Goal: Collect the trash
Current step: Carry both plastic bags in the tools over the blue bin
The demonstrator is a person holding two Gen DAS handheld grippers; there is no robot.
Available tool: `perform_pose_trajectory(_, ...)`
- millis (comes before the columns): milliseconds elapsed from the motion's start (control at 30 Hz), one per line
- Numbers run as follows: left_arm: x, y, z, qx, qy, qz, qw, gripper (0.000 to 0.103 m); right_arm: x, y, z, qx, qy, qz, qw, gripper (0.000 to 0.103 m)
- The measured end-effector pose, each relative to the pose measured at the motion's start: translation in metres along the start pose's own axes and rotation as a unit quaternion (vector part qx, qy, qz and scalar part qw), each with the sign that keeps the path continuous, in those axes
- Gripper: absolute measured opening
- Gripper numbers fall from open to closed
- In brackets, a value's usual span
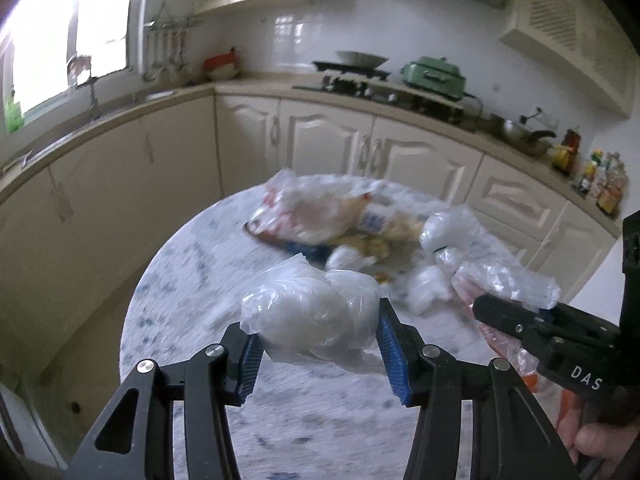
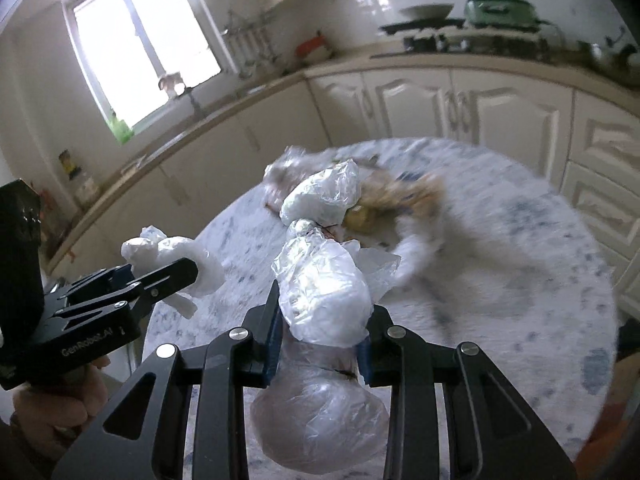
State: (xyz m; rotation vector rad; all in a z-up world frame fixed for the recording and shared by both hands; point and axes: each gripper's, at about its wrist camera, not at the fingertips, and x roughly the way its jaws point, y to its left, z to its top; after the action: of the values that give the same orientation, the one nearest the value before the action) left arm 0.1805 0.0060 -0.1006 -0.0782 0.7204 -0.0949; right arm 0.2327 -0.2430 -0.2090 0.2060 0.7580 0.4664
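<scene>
We have both tools loaded: our left gripper [image 1: 318, 334] is clamped on a crumpled clear plastic bag [image 1: 310, 312], and our right gripper [image 2: 322, 338] pinches a knotted plastic bundle [image 2: 324, 300] at its waist, both carried over the round marbled table [image 1: 180, 280], so we judge this the carry step, with a bin that neither view shows still to be found. More trash, a heap of wrappers and food scraps [image 1: 332, 216], lies further back on the table. Only the left view shows the 2nd bundle's orange underside; only the right shows its lower half bulging behind the pads.
</scene>
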Motion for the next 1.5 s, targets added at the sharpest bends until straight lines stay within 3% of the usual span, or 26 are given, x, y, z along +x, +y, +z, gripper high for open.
perform_pose_trajectory(400, -0.025, -0.076, 0.016, 0.073, -0.035, -0.059, 0.9949, 0.048, -0.098, -0.049, 0.006, 0.04, -0.085, -0.065, 0.993, 0.03)
perform_pose_trajectory(733, -0.016, -0.14, 0.024, 0.137, -0.05, -0.121, 0.9818, 0.048, -0.173, -0.112, -0.008, 0.102, -0.14, -0.134, 0.976, 0.03)
perform_pose_trajectory(1033, 0.034, -0.214, 0.033, 0.188, -0.019, -0.196, 0.9623, 0.048, -0.231, -0.187, -0.046, 0.174, -0.159, -0.212, 0.948, 0.03)
perform_pose_trajectory(1200, 0.076, -0.266, 0.035, 0.214, 0.016, -0.229, 0.9494, 0.048, -0.245, -0.235, -0.074, 0.213, -0.142, -0.273, 0.927, 0.03)
perform_pose_trajectory(1333, 0.112, -0.306, 0.039, 0.237, 0.045, -0.245, 0.9391, 0.048, -0.243, -0.271, -0.094, 0.248, -0.124, -0.293, 0.915, 0.03)
perform_pose_trajectory(1500, 0.163, -0.365, 0.041, 0.263, 0.088, -0.253, 0.9269, 0.048, -0.233, -0.307, -0.111, 0.272, -0.106, -0.297, 0.909, 0.03)
